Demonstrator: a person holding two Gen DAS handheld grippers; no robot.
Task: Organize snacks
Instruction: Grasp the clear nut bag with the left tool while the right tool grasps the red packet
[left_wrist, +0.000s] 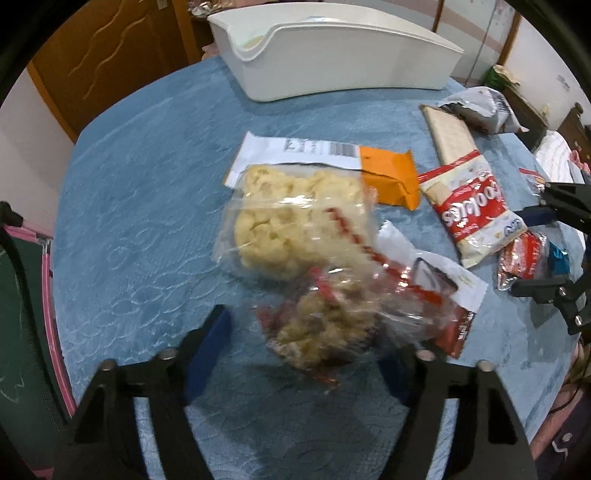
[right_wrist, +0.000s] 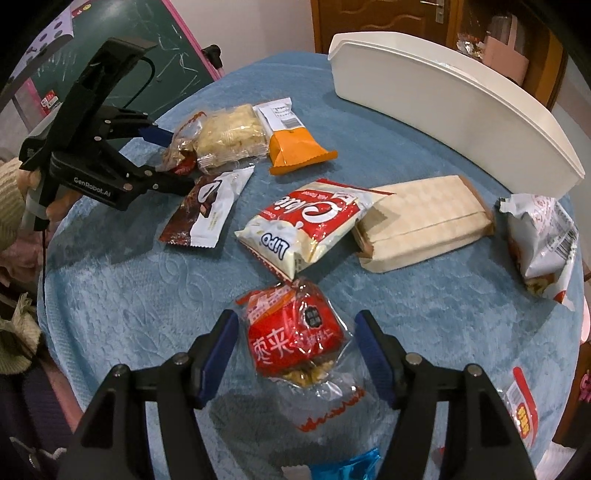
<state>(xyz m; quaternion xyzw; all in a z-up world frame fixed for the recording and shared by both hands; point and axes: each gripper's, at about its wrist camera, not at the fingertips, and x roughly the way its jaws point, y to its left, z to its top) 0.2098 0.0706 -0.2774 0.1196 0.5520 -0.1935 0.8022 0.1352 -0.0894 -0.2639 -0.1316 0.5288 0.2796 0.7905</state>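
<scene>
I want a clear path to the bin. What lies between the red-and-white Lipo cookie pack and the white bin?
In the right wrist view, the beige wafer pack lies between the Lipo cookie pack and the white bin.

The blurred clear nut packet (left_wrist: 325, 328) hides the left gripper's right pad; contact perhaps unclear.

Round table (right_wrist: 147, 295), blue embossed cloth, is carrying under my fingers: white plastic bin (right_wrist: 461, 107) sitting at the far edge; orange-ended packet (right_wrist: 295, 147); clear bag of pale puffs (right_wrist: 232, 136); brown-and-white bar wrapper (right_wrist: 207, 214); red-and-white cookie pack (right_wrist: 306, 225) lying against a beige wafer pack (right_wrist: 424, 225); crumpled silver bag (right_wrist: 539, 243); red clear-wrapped snack (right_wrist: 295, 339); blue foil piece (right_wrist: 347, 465) at the near edge.
</scene>
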